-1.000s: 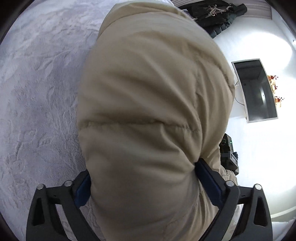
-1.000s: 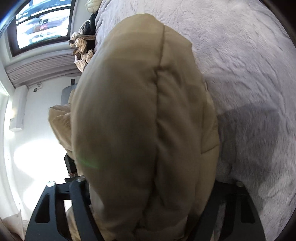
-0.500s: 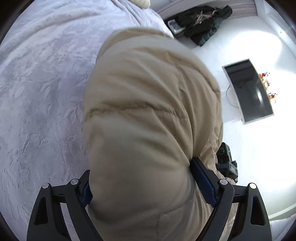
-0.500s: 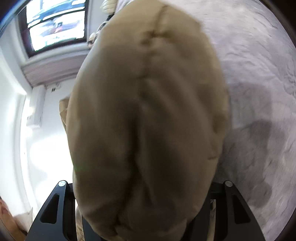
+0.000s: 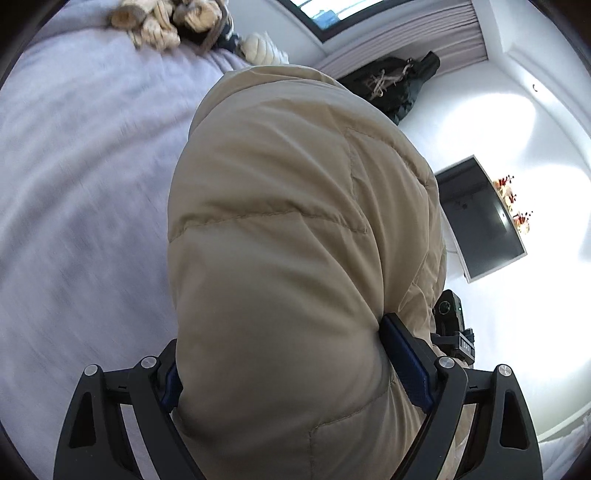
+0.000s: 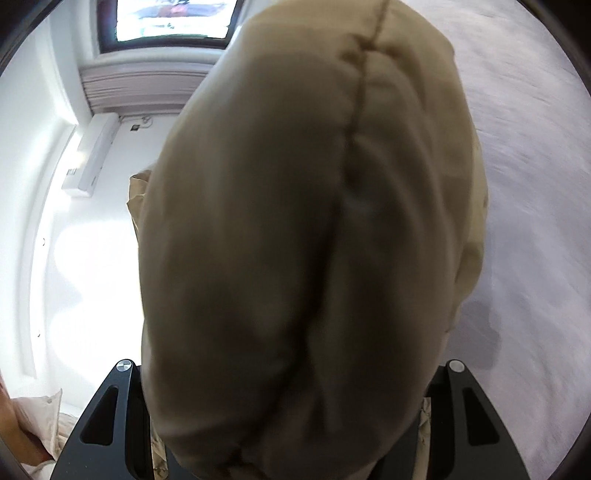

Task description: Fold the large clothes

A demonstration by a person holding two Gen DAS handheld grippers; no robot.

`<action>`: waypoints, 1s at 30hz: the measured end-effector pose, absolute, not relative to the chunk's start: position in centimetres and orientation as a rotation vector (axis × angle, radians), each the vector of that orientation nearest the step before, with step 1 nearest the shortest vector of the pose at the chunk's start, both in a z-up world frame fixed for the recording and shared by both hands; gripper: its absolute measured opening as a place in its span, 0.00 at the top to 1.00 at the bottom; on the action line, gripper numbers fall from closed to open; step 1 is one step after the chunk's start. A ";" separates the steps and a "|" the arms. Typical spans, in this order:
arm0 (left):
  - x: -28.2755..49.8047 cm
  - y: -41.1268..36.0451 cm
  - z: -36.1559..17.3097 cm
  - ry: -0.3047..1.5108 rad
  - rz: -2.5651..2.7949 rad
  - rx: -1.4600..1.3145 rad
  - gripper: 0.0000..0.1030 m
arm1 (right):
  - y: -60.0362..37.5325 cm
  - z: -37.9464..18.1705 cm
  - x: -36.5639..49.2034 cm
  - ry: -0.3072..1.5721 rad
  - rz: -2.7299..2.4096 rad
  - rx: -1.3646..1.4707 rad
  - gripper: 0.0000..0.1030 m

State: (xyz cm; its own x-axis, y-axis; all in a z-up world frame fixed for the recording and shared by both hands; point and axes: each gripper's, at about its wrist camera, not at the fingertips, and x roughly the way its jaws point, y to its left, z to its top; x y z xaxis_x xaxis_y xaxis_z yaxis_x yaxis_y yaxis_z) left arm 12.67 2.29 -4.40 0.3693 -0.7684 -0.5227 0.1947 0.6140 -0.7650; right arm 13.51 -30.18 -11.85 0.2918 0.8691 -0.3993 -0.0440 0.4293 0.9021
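Note:
A large beige puffer jacket fills the middle of the left wrist view, bulging up between the fingers. My left gripper is shut on a thick fold of it; the blue pads press its sides. The same jacket fills the right wrist view. My right gripper is shut on another bunch of it, with its fingertips hidden under the fabric. The jacket is held above the grey bed cover, which also shows in the right wrist view.
Rolled light and dark clothes lie at the far edge of the bed. A dark garment hangs by the window. A wall TV is at right. A window and air conditioner show beyond the jacket.
Both grippers have lifted and swung with the jacket still held. More of the far bed edge, window and walls has come into view; the bed looks blurred from motion.

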 end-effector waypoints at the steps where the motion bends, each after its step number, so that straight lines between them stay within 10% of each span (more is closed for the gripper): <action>1: 13.7 3.5 -4.3 1.007 -0.674 -0.667 0.12 | -29.5 -11.7 13.8 1.102 0.750 0.929 0.43; 22: 28.7 16.7 -15.9 1.114 -0.451 -0.568 0.12 | -15.8 -24.3 25.7 1.230 0.570 0.960 0.34; 30: 29.3 16.1 -15.6 1.124 -0.456 -0.511 0.12 | -18.0 -16.6 21.9 1.221 0.272 0.734 0.35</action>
State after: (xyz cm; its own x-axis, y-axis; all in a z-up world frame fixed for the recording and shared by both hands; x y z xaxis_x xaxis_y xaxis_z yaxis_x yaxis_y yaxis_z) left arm 29.29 16.08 -15.63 0.3644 -0.5833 -0.7259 0.0872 0.7975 -0.5971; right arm 21.93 -18.00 -16.62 0.3459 0.5609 -0.7521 0.1887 0.7436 0.6414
